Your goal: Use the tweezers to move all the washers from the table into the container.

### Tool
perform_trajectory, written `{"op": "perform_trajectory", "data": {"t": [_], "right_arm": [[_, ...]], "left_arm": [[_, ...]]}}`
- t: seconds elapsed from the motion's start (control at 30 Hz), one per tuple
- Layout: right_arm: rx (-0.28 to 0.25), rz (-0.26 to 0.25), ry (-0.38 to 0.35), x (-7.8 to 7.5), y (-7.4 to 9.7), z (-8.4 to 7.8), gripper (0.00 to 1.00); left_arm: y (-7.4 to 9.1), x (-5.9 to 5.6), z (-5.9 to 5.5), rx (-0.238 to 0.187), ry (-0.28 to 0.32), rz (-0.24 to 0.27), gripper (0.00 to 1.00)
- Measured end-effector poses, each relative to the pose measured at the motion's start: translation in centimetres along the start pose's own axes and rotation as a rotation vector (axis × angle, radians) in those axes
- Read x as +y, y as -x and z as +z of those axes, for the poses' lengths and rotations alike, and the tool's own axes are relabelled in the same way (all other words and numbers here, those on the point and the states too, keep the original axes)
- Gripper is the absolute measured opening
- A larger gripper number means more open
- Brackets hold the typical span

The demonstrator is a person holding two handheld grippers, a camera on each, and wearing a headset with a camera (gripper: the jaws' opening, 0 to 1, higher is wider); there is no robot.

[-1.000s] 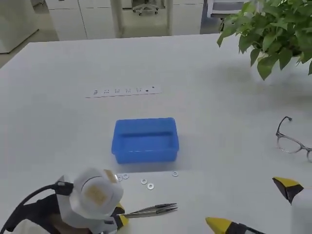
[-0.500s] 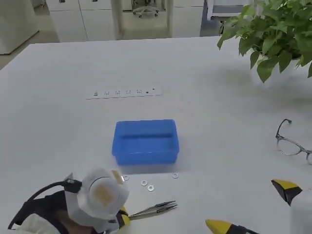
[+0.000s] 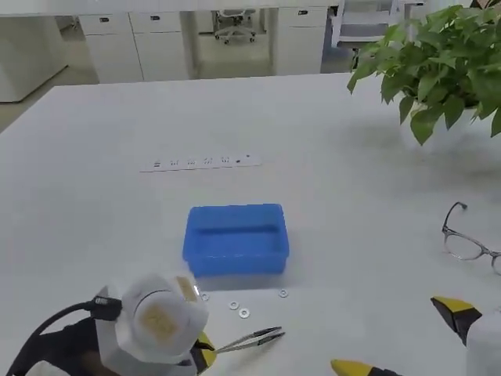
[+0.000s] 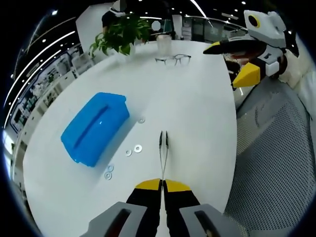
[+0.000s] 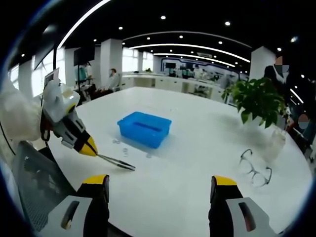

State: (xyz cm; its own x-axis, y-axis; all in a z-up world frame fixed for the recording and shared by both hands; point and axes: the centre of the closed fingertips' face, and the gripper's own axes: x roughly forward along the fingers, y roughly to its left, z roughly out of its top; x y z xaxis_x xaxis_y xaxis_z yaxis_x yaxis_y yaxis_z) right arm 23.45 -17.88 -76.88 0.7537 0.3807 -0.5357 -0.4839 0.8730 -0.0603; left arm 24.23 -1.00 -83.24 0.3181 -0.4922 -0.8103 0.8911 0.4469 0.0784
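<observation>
Several washers [image 4: 138,148] beside tweezers [image 4: 163,148], ahead of left gripper [image 4: 162,182] jaws.

Left tool [image 4: 162,183] clamped — right tool [image 5: 160,181] agape.

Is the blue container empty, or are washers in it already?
Looks empty: the container shows bare blue inside; washers lie on the table beside it.

The table [image 3: 376,235] is showing a smooth, matt white top. The container [image 3: 236,239] is looking like blue plastic with a soft sheen. The tweezers [image 4: 163,148] are gleaming as bare polished metal, and the washers [image 3: 243,313] are glinting silvery metal too. The right gripper [image 5: 160,183] is showing smooth white plastic shells, its fingers [image 5: 97,180] ending in yellow tips over black. The glasses [image 3: 466,243] are showing a thin dark frame and clear lenses.
</observation>
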Motion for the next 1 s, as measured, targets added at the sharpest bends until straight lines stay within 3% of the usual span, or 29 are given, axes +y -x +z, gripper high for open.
{"op": "perform_trajectory", "data": {"t": [0.1,0.3,0.43,0.6,0.7,0.77,0.87,0.93,0.97,1.0], "right_arm": [[0.000,0.005,0.001,0.1,0.0,0.0,0.83],[0.006,0.024,-0.002,0.4,-0.1,-0.1,0.82],[0.018,0.080,0.008,1.5,-0.2,-0.2,0.76],[0.019,0.148,0.010,2.8,-0.3,-0.2,0.74],[0.026,0.214,-0.001,3.9,-0.1,-0.1,0.66],[0.017,0.294,-0.010,5.2,0.3,0.3,0.59],[0.017,0.468,-0.030,8.2,1.2,1.7,0.50],[0.013,0.525,0.000,9.3,1.5,2.5,0.46],[0.039,0.575,0.059,10.1,2.0,2.7,0.41],[0.045,0.578,0.112,10.2,2.0,2.9,0.36]], "left_arm": [[1.0,-0.3,1.5,-0.038,-0.021,0.021,0.00],[2.1,-0.9,3.8,-0.095,-0.029,0.016,0.00],[2.8,-1.4,5.2,-0.134,-0.048,0.016,0.00],[3.8,-1.9,6.0,-0.161,-0.049,0.011,0.00],[4.6,-2.3,6.1,-0.168,-0.058,0.009,0.00],[5.4,-2.8,6.4,-0.174,-0.075,0.005,0.00],[6.9,-3.7,7.0,-0.194,-0.097,-0.029,0.00],[7.8,-4.3,7.4,-0.204,-0.099,-0.063,0.00],[8.2,-4.5,7.6,-0.207,-0.102,-0.076,0.00],[8.5,-4.7,7.7,-0.210,-0.105,-0.087,0.00]]}}
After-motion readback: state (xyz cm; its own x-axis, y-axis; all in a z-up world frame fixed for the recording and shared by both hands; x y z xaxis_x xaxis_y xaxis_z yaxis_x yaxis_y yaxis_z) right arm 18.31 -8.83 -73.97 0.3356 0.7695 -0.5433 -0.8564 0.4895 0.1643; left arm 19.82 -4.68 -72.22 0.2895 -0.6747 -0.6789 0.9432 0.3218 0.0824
